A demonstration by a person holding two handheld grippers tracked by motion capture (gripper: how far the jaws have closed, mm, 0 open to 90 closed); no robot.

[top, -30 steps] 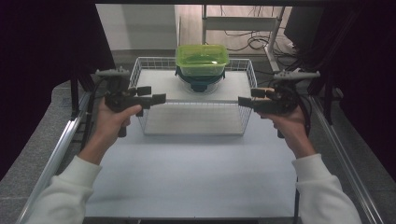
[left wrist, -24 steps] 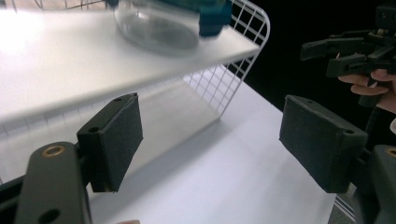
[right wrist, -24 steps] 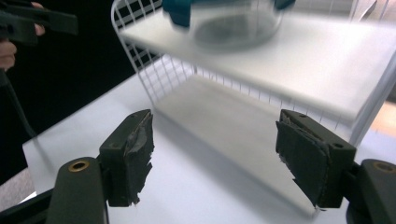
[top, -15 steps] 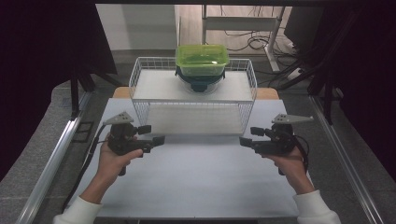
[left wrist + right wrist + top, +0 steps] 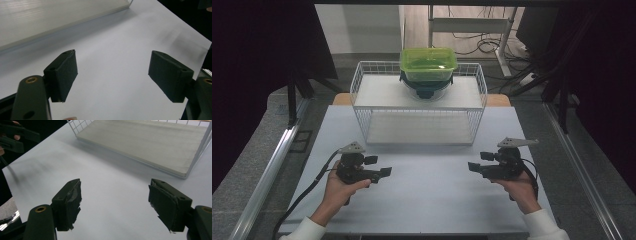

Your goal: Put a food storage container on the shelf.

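We hold the left gripper [image 5: 381, 173] and right gripper [image 5: 474, 167] released, gripping nothing, low over the near table [image 5: 427, 200]. The green container [image 5: 428, 63] sits atop the wire rack [image 5: 362, 80], far and centred between our 2 hands.

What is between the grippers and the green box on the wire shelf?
Only the wire shelf itself: the green box sits on its top at the back, so its front rim lies between. Both the left gripper and right gripper hang open over bare table.

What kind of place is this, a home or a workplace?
Probably a lab or recording workspace: a plain white table framed by dark curtains, loose cables on the floor, and a white wire rack set up as a test scene.
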